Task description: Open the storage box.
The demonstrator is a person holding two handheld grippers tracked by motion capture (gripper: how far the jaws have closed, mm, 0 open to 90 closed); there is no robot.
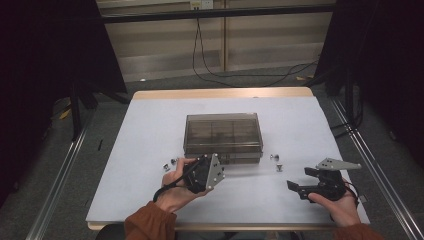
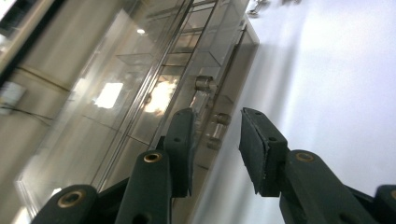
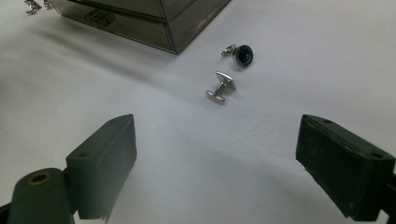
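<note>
Both left fingers (image 2: 180,140) parted — box latch (image 2: 205,84) just beyond them.

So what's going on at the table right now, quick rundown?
Left gripper jaws apart at the smoky plastic box's front latch, gripping nothing. Right gripper wide open, empty, facing two cufflinks. Box lid shut. Nothing in the way.

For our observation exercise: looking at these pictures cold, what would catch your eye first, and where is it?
First comes the smoky clear compartment box, lid closed, in the middle of the white table. Next, the left tool, jaws apart and empty, sits right at the box's front latch. Then two small silver cufflinks, one round with a dark face and one rectangular, lie right of the box ahead of the wide-open right tool.
</note>
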